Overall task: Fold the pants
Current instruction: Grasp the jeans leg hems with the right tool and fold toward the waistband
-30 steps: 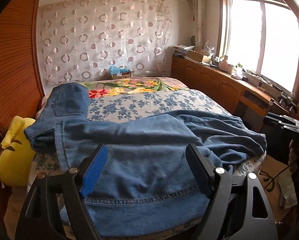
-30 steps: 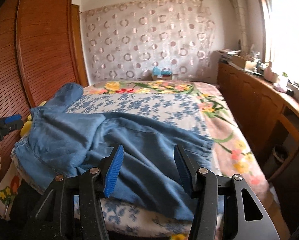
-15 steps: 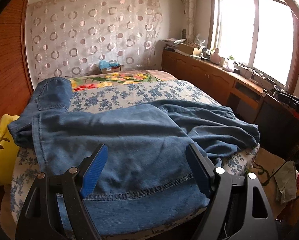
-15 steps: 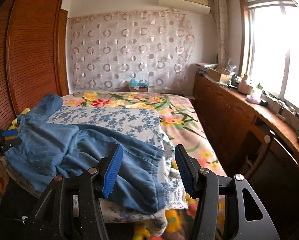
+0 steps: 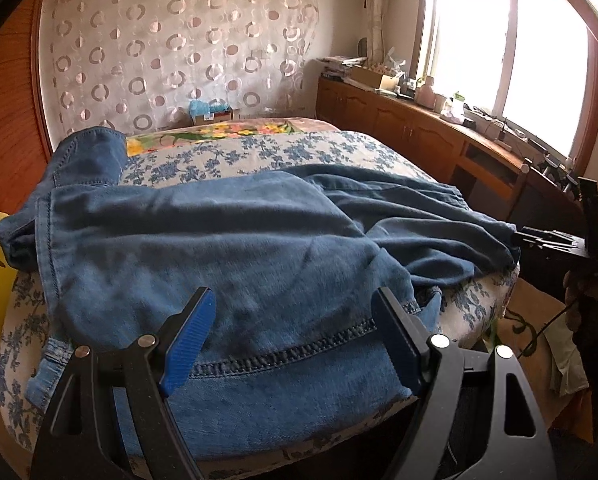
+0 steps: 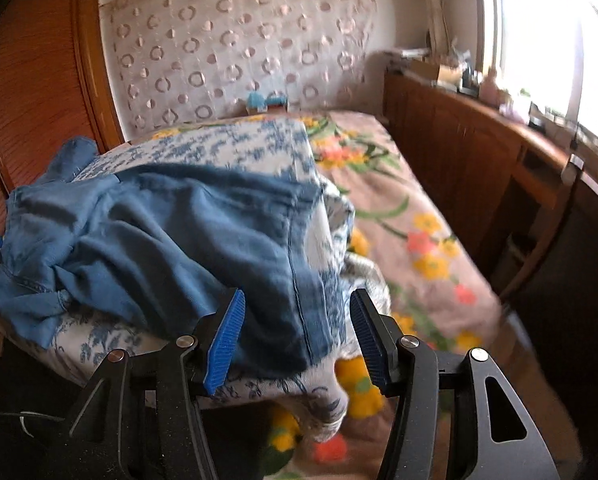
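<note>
One bed (image 5: pixel 259 152) fills most of both my views, covered by a blue-flowered white quilt (image 5: pixel 235 156) with a bright floral sheet (image 6: pixel 403 216) beneath it, showing at centre right of the right wrist view. The denim pants (image 5: pixel 203 248) lie spread and rumpled across the near end of the quilt, one leg reaching to the upper left of the left wrist view, the stitched hem draped over the bed's near edge at lower centre. A wooden cabinet (image 5: pixel 419 128) runs under the window on the right. My left tongs (image 5: pixel 295 332) are spread wide just above that hem, nothing pinched. My right tongs (image 6: pixel 297 332) stand parted over the pants' edge at the quilt's corner, pads clear of the cloth.
</note>
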